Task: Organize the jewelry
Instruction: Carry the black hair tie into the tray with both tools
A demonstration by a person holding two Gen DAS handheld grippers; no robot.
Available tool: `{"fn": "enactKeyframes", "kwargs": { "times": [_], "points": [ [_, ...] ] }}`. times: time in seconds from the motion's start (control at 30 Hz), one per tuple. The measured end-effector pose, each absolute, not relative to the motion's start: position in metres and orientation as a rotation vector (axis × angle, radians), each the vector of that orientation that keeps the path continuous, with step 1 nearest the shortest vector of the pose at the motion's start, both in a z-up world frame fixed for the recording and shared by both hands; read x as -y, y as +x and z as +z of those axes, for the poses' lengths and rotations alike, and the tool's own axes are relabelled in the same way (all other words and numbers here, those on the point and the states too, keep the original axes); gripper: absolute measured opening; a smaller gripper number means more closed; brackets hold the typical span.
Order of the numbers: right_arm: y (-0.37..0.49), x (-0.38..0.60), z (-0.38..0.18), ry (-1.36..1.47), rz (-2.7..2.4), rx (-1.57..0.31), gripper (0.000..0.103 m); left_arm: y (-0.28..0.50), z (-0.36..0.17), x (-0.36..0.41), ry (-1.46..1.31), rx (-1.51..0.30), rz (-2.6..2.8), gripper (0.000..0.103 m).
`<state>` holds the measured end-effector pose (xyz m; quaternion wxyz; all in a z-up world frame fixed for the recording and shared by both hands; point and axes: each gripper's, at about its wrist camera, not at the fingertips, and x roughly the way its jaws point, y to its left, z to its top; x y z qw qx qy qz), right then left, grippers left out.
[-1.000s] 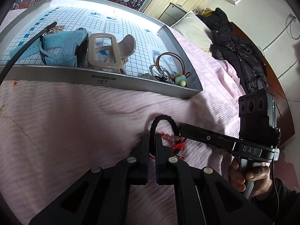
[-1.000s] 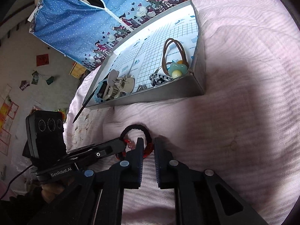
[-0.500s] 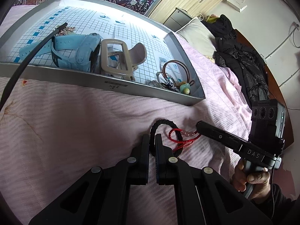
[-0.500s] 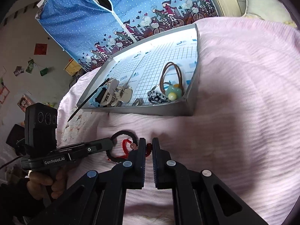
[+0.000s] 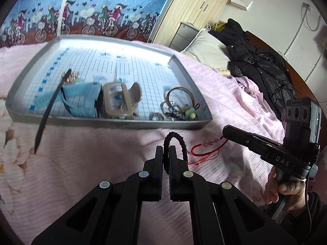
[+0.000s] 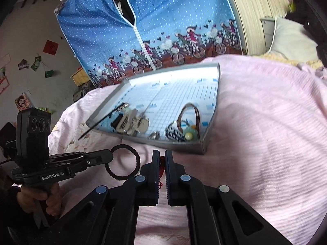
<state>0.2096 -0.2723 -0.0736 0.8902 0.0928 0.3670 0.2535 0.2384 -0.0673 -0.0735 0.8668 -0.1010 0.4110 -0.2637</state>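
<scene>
My left gripper (image 5: 166, 151) is shut on a black braided bracelet (image 5: 181, 143), whose loop stands up above the pink bedspread. My right gripper (image 6: 161, 155) is shut on a red cord bracelet (image 6: 162, 166) with pink beads. In the left wrist view this red bracelet (image 5: 206, 149) hangs from the right gripper (image 5: 224, 131) and trails onto the bed. In the right wrist view the black bracelet (image 6: 139, 161) hangs as a ring from the left gripper (image 6: 111, 156), apart from the red cord. The grey tray (image 5: 122, 125) lies just beyond both.
The tray (image 6: 212, 122) holds a blue watch (image 5: 81, 100), a beige claw clip (image 5: 120, 100), a brown hair ring (image 5: 179, 94), a green bead piece (image 5: 191, 112) and a silver ring (image 5: 156, 116). A black cable (image 5: 47, 118) crosses its left side. Black clothes (image 5: 263, 69) lie at the right.
The two bracelets, tangled together on the bed a second ago, have been pulled apart. Both grippers have risen and moved away from each other, each keeping its own bracelet.
</scene>
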Motion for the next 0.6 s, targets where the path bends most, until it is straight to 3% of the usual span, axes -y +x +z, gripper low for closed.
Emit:
{"fn": "enactKeyframes", "kwargs": {
  "times": [0.3, 0.6],
  "points": [
    [0.216, 0.260, -0.035, 0.157, 0.500, -0.613, 0.005, 0.245, -0.037, 0.072, -0.185, -0.701, -0.524, 0.003],
    [0.241, 0.250, -0.040, 0.148, 0.411, -0.570, 0.005, 0.282, -0.047, 0.069, -0.210, -0.683, -0.440, 0.003]
  ]
}}
